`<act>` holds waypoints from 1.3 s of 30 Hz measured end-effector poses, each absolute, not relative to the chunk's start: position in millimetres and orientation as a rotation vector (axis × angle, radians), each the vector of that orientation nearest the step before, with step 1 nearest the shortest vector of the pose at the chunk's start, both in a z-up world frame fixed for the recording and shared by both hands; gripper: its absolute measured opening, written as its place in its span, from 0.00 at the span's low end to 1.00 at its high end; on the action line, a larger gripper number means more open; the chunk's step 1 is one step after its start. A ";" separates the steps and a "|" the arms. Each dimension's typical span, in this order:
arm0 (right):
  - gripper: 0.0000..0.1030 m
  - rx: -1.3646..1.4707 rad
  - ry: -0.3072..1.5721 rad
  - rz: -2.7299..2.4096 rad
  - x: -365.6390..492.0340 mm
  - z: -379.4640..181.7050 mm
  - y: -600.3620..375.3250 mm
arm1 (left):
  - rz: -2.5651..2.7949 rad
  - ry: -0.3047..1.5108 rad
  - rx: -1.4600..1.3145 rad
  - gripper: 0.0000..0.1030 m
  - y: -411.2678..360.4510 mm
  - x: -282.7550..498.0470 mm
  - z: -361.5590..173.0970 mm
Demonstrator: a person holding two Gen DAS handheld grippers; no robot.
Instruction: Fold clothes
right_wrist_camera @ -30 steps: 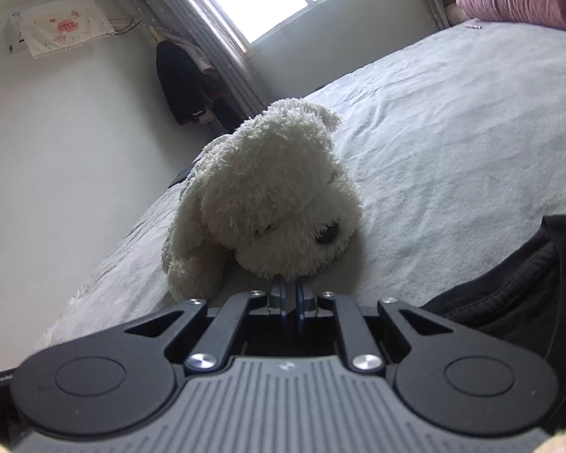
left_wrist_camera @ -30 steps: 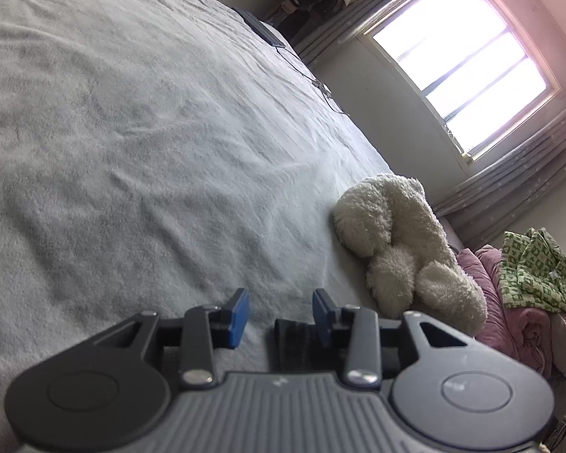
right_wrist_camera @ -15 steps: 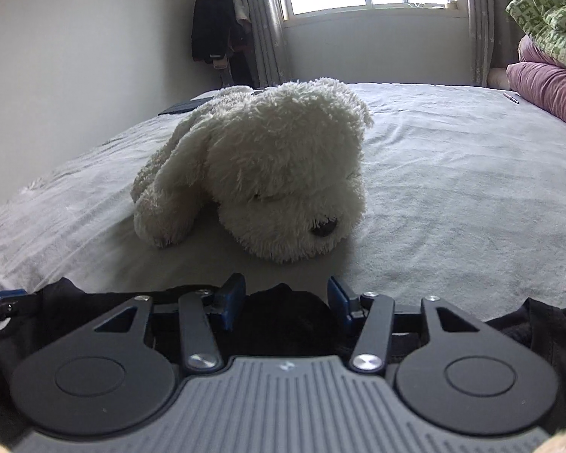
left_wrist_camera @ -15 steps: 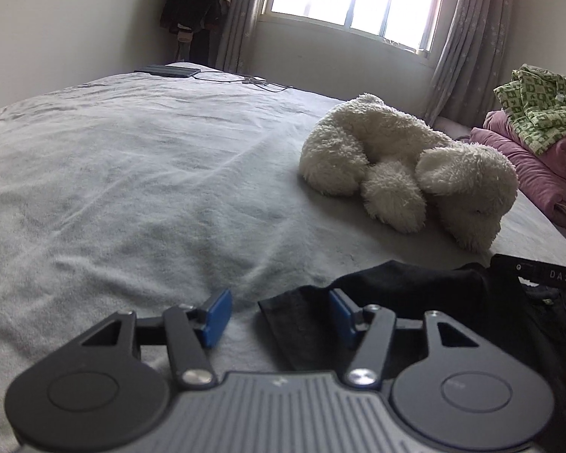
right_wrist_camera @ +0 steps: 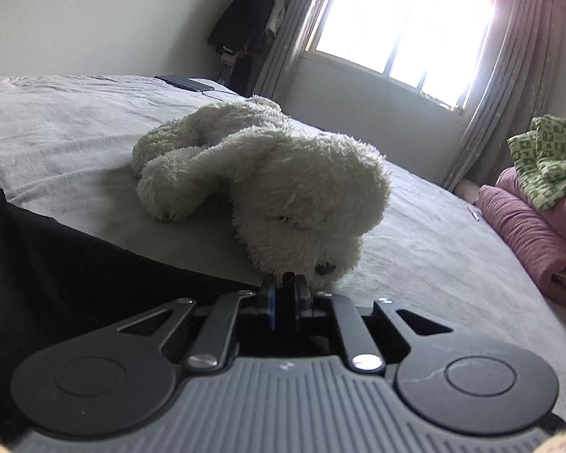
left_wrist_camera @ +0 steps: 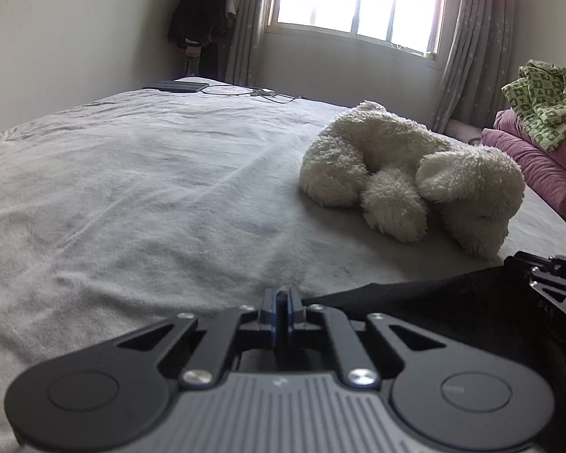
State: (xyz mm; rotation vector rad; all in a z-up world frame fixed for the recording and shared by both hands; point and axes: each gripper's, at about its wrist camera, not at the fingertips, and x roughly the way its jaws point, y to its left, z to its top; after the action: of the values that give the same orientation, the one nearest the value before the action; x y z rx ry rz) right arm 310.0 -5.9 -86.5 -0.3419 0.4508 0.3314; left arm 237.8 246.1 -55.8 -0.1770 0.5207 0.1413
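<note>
Now the left tool (left_wrist_camera: 282, 296) is closed on an edge of the black garment (left_wrist_camera: 445, 309), which is spread on the grey bed (left_wrist_camera: 139, 188) at the lower right of the frame. Likewise, the right tool (right_wrist_camera: 284, 287) is pinched on the same dark cloth, just before a white plush dog (right_wrist_camera: 275, 185).

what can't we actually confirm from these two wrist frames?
- Garment type: the black garment is cut off by the bottom and right edges of the left wrist view and covered by the tool body.
- Grip: the left tongs and right tongs look shut, but black cloth against dark pads hides what is pinched.
- Plush dog face: shadowed against the window glare, right wrist view.
</note>
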 end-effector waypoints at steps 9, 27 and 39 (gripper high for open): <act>0.08 -0.521 0.418 0.247 313.2 -94.1 14.2 | 0.191 0.567 -0.105 0.05 237.5 254.7 -72.9; 0.36 -0.109 0.600 0.493 288.4 -54.1 6.2 | -0.117 0.508 -0.366 0.33 254.9 237.6 -47.3; 0.40 -0.167 0.618 0.520 333.5 -74.0 64.9 | -0.016 0.617 -0.233 0.20 244.5 250.5 -69.5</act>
State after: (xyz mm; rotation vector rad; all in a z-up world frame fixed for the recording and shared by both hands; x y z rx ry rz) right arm 333.5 64.9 -74.0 -0.1672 0.6178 0.5197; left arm 250.5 244.4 -69.5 -0.2335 0.6166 -0.0159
